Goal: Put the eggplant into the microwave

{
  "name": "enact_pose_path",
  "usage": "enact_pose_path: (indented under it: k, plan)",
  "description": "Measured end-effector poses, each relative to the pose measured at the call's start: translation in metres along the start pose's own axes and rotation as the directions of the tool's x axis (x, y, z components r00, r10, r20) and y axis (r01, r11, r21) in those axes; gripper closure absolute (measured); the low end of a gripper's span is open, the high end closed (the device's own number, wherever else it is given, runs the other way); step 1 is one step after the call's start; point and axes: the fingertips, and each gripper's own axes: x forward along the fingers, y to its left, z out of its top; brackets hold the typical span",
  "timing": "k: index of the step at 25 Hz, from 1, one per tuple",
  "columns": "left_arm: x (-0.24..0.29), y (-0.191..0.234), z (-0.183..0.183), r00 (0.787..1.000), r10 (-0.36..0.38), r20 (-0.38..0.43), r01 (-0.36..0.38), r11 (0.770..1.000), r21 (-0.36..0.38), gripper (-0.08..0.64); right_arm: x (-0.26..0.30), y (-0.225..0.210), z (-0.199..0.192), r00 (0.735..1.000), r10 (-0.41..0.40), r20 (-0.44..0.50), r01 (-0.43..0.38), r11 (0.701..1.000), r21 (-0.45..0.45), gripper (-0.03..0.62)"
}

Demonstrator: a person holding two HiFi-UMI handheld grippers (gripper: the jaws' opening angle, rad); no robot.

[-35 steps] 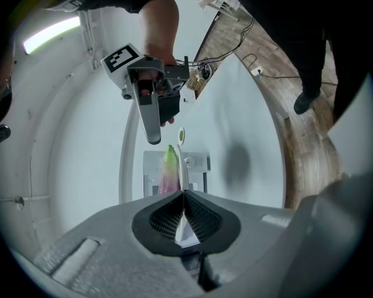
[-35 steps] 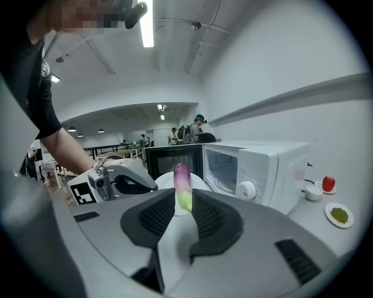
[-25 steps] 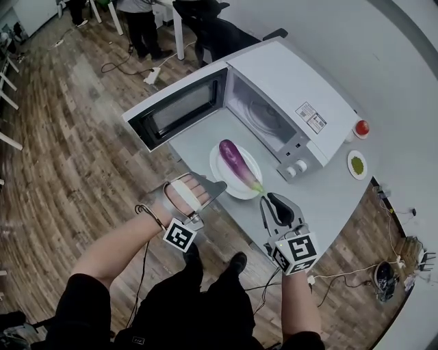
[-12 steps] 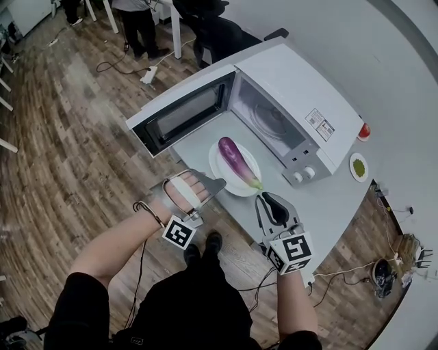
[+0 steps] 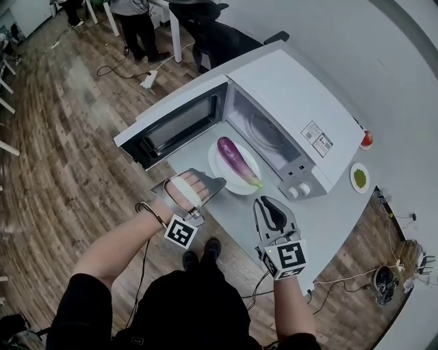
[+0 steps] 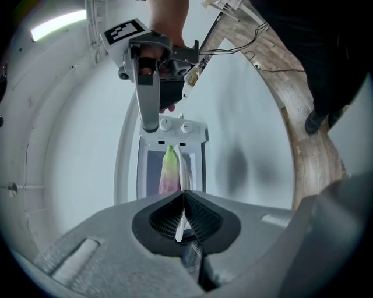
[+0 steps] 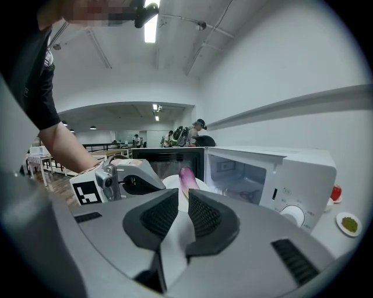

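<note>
Purple eggplant [image 5: 235, 159] lies lengthwise on a white plate [image 5: 220, 169], its green stem end pointing back toward me. The plate is just in front of the microwave [image 5: 294, 96] mouth, over the grey desk [image 5: 328, 219]; I cannot tell whether it rests on the desk or is lifted off it.

My left tool [image 5: 217, 183] has its jaws together on the plate's near-left rim, and the thin white edge runs between the pads. My right tool [image 5: 263, 202] is clamped on the rim at the stem end, with the white edge showing between its pads too.

The microwave door [image 5: 174, 126] stands swung wide to the left, its dark window facing the plate, so the cavity and its glass tray [image 5: 265, 131] are open straight ahead of the eggplant. The two control knobs [image 5: 299, 190] sit just right of the plate.

Behind the microwave's right end, a red round thing [image 5: 367, 139] and a small dish of green stuff [image 5: 359, 178] sit well apart from the plate. On the wooden floor [image 5: 68, 137] a cable [image 5: 123, 65] trails, and people [image 5: 140, 20] stand at the far edge.
</note>
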Motion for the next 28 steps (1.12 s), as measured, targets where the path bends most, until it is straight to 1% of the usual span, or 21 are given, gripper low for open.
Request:
enact_pose_path:
  k: [3, 5, 8, 11, 15, 18, 21, 25, 28]
  plan:
    - [0.013, 0.005, -0.003, 1.0, -0.002, -0.001, 0.002, 1.0, 0.001, 0.544, 0.004, -0.005, 0.001, 1.0, 0.008, 0.004, -0.008, 1.0, -0.014, 0.531]
    - [0.021, 0.01, -0.005, 1.0, 0.004, 0.002, -0.004, 1.0, -0.004, 0.545, 0.01, -0.01, 0.003, 1.0, -0.003, 0.007, 0.003, 1.0, -0.016, 0.531]
    - [0.032, 0.022, -0.009, 0.999, 0.031, 0.018, -0.031, 0.999, -0.013, 0.544, 0.016, -0.019, 0.01, 0.999, -0.04, 0.019, 0.039, 0.999, 0.029, 0.531]
    - [0.044, 0.031, -0.013, 0.997, 0.056, 0.052, -0.056, 0.998, -0.007, 0.545, 0.022, -0.026, 0.017, 0.996, -0.084, 0.03, 0.082, 0.995, 0.055, 0.532]
    - [0.056, 0.026, -0.014, 0.994, 0.056, 0.094, -0.056, 0.998, -0.001, 0.543, 0.022, -0.023, 0.019, 0.992, -0.123, 0.042, 0.12, 0.991, 0.063, 0.532]
    - [0.064, 0.022, -0.011, 0.992, 0.057, 0.116, -0.057, 0.998, -0.007, 0.545, 0.023, -0.023, 0.013, 0.988, -0.147, 0.037, 0.144, 0.987, 0.071, 0.534]
    - [0.072, 0.018, -0.013, 0.991, 0.061, 0.116, -0.06, 0.998, -0.013, 0.543, 0.029, -0.024, 0.005, 0.989, -0.147, 0.035, 0.143, 0.986, 0.085, 0.534]
    - [0.085, 0.013, -0.013, 0.992, 0.071, 0.105, -0.067, 0.997, -0.046, 0.543, 0.035, -0.025, -0.003, 0.991, -0.127, 0.039, 0.124, 0.989, 0.075, 0.534]
    - [0.098, 0.01, -0.016, 0.993, 0.073, 0.09, -0.068, 0.996, -0.062, 0.543, 0.04, -0.032, -0.007, 0.991, -0.132, 0.034, 0.129, 0.988, 0.084, 0.534]
